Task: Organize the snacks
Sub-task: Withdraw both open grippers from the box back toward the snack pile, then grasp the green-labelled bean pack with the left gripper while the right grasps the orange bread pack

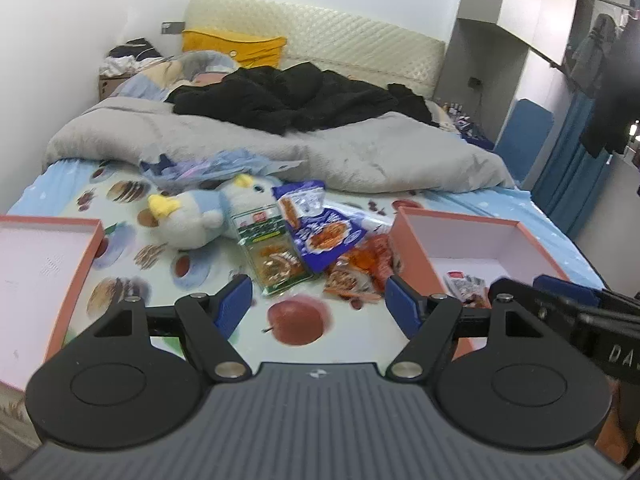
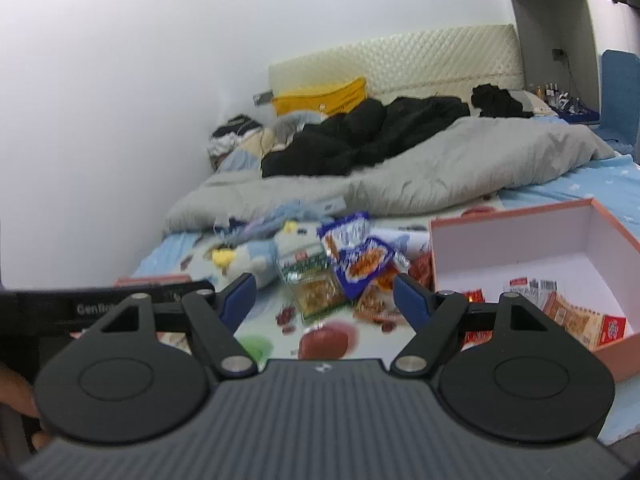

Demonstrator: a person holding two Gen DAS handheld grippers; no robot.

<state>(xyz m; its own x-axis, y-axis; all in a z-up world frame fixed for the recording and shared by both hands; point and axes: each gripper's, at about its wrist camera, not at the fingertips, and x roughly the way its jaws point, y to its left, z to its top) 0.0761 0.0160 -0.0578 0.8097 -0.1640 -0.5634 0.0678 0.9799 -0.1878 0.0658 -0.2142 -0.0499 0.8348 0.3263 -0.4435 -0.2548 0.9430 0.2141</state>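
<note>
A pile of snack packets lies on the fruit-print bedsheet: a green packet (image 1: 270,250) (image 2: 310,280), a blue packet (image 1: 320,232) (image 2: 360,262) and orange packets (image 1: 360,270) (image 2: 374,300). My left gripper (image 1: 320,304) is open and empty, just short of the pile. My right gripper (image 2: 324,300) is open and empty, also near the pile. An orange box with a white inside (image 1: 472,236) (image 2: 520,236) stands right of the pile and holds a few packets (image 2: 576,316). A second orange box (image 1: 80,264) stands at the left.
A blue plush toy (image 1: 196,216) lies left of the pile. A grey duvet (image 1: 280,140) and black clothes (image 1: 288,96) cover the far half of the bed. A wall runs along the left; a blue chair (image 1: 524,132) stands at the right.
</note>
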